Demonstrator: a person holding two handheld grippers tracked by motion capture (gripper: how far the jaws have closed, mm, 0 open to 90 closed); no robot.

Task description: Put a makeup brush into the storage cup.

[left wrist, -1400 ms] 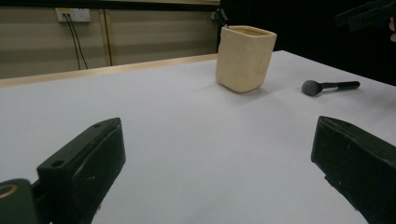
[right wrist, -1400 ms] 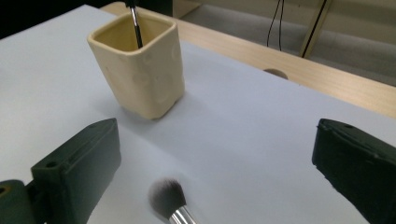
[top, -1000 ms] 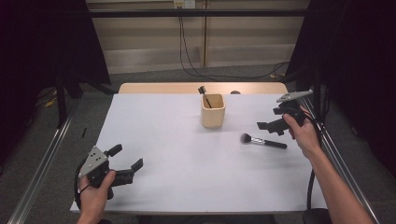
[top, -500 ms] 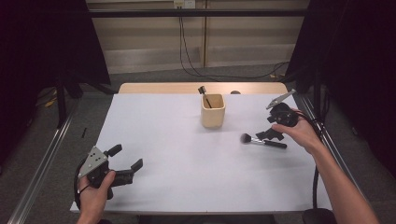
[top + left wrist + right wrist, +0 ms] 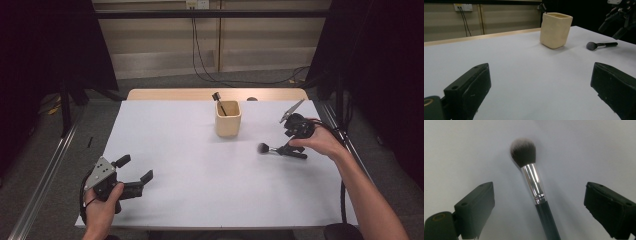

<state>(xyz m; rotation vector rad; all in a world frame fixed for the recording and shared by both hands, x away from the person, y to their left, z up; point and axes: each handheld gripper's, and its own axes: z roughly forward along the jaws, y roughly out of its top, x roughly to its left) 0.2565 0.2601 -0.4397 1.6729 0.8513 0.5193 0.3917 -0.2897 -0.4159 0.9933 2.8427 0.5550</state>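
A black makeup brush (image 5: 280,149) with a silver ferrule lies on the white table (image 5: 190,160), right of a cream cup (image 5: 228,119). A second brush (image 5: 218,100) stands in the cup. My right gripper (image 5: 288,146) points down over the lying brush. In the right gripper view the brush (image 5: 534,182) lies between the jaws of the gripper (image 5: 539,205), which stand wide on either side without touching it; they have just been closing a little. My left gripper (image 5: 135,168) rests open near the front left edge, empty. The left gripper view shows the cup (image 5: 555,30) and the brush (image 5: 599,45) far ahead.
A wooden strip (image 5: 170,94) runs along the table's far edge. Cables (image 5: 210,60) hang down the back wall. Dark curtains and metal rails flank both sides of the table. A cable trails from the right gripper along the forearm.
The right gripper has come down and leftwards from above the table's right edge to straddle the lying brush. The left gripper has kept still.
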